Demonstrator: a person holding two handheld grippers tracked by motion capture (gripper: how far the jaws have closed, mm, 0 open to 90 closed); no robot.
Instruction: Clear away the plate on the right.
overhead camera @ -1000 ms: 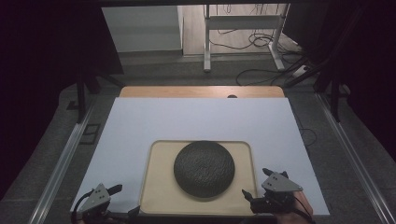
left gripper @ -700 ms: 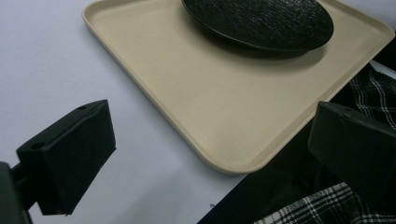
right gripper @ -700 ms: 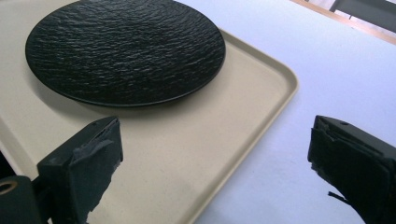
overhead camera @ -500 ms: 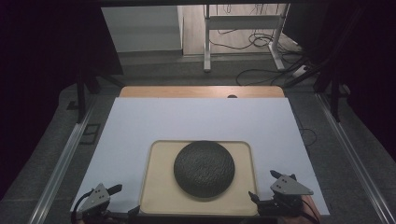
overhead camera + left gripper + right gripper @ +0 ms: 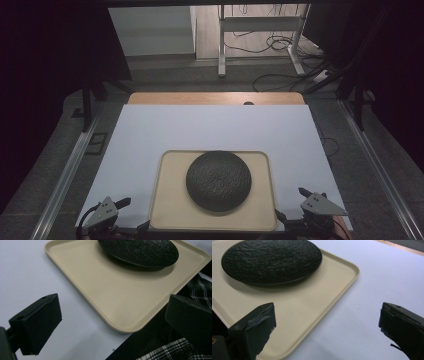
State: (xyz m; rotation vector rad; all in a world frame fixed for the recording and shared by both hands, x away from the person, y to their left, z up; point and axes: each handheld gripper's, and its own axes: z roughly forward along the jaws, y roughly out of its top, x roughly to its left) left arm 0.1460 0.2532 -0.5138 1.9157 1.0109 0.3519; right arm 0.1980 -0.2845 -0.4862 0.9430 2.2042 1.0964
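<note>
While the dark textured plate (image 5: 218, 181) rests upside down mid-tray, the beige tray (image 5: 167, 210) sits at the white table's (image 5: 210, 130) near edge. The left gripper (image 5: 131, 214) and right gripper (image 5: 290, 205) flank its near corners, jaws spread wide, holding nothing; bare tabletop lies beyond.

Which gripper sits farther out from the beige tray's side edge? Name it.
The right gripper. It hangs over bare white table beyond the tray, while the left gripper has its jaws open close by the tray's near-left corner.
</note>
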